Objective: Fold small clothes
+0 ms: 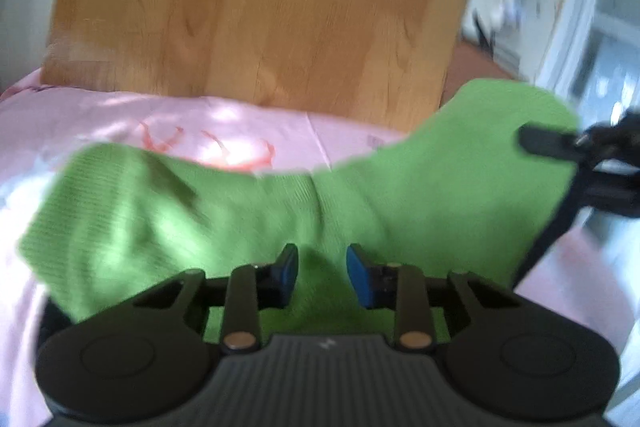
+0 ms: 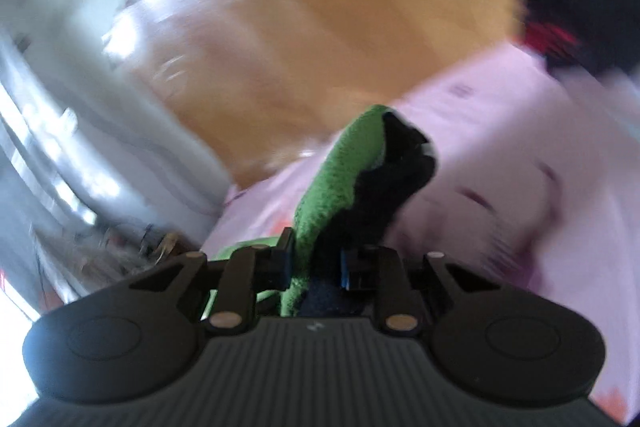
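A green sock (image 1: 248, 215) hangs stretched above a pink cloth (image 1: 120, 119). My left gripper (image 1: 322, 273) points at the sock's lower middle, with its blue pads a little apart and the fabric just in front of them. My right gripper (image 1: 560, 143) shows at the right edge of the left wrist view, gripping the sock's upper right end. In the right wrist view that gripper (image 2: 314, 265) is shut on the green sock (image 2: 340, 171), which rises between the fingers with a dark patch on its right side.
A wooden floor (image 1: 256, 7) lies beyond the pink cloth. A dark object with red (image 2: 576, 3) sits at the far right of the cloth (image 2: 520, 131). A white door frame (image 1: 572, 7) and clutter stand at the right.
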`<state>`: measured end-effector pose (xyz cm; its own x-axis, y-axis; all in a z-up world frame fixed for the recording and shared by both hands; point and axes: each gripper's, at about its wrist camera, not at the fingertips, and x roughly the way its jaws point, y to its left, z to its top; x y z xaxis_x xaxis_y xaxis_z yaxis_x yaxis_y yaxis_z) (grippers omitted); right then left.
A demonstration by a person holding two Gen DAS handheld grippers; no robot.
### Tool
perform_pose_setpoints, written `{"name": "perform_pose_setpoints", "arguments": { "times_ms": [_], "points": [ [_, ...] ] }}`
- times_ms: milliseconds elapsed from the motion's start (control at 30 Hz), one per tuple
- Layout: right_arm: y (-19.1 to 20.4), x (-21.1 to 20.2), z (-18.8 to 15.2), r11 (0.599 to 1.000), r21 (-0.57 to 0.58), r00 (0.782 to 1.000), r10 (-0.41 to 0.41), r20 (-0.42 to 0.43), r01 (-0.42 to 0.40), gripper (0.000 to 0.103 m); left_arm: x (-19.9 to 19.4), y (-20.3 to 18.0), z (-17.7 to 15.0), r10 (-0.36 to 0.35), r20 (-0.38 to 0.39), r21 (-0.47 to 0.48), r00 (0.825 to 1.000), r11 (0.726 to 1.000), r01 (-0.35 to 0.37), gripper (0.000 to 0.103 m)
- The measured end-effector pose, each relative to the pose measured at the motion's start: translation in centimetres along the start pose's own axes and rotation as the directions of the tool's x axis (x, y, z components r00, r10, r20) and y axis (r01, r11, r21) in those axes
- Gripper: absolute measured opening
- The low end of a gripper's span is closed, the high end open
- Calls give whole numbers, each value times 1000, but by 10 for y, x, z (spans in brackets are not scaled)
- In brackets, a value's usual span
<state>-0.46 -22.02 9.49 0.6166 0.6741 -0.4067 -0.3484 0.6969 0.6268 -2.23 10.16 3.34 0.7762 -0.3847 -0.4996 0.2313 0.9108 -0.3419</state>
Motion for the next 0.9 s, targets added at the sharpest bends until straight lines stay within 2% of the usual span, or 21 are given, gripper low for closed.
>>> {"name": "perform_pose_setpoints", "arguments": {
  "times_ms": [100, 167, 233, 367, 500, 567, 600, 633, 667, 700, 733, 800, 900],
  "points": [
    [43, 30, 3, 992, -115, 997, 36, -67, -44, 24, -50, 36, 9, 48, 150, -93, 987, 995, -35, 31],
    [67, 55, -1, 982, -175, 992, 49, -121, -70, 24, -80, 64, 14, 114, 203, -176, 972, 981, -79, 31],
    [87, 83, -8, 969, -228, 984, 53, -171, -92, 24, -100, 85, 18, 177, 218, -238, 960, 963, -124, 31],
    [116, 140, -28, 950, -281, 963, 61, -264, -137, 24, -119, 106, 15, 256, 229, -281, 939, 941, -188, 31],
    [137, 186, -58, 930, -327, 935, 45, -353, -168, 25, -109, 111, 18, 255, 183, -308, 949, 932, -191, 32],
    [140, 203, -78, 899, -385, 913, 39, -407, -210, 28, -102, 108, 23, 247, 157, -305, 956, 933, -191, 37],
    [143, 203, -84, 880, -410, 915, 62, -399, -238, 33, -99, 105, 25, 243, 150, -298, 958, 935, -190, 39],
    [145, 200, -85, 866, -428, 915, 77, -396, -258, 46, -96, 102, 28, 238, 147, -287, 960, 939, -189, 44],
    [147, 193, -84, 856, -426, 904, 103, -416, -294, 52, -92, 99, 32, 237, 144, -276, 961, 942, -191, 51],
    [147, 187, -83, 851, -412, 892, 131, -432, -324, 64, -88, 96, 35, 238, 140, -265, 961, 944, -195, 55],
    [146, 178, -81, 847, -402, 884, 153, -442, -348, 69, -83, 93, 40, 240, 132, -251, 962, 947, -202, 58],
    [138, 154, -77, 835, -408, 882, 176, -436, -369, 69, -69, 91, 46, 261, 106, -227, 959, 946, -232, 60],
    [125, 123, -67, 847, -404, 910, 199, -363, -346, 67, -44, 99, 52, 285, 42, -225, 958, 937, -269, 71]
  ]
}}
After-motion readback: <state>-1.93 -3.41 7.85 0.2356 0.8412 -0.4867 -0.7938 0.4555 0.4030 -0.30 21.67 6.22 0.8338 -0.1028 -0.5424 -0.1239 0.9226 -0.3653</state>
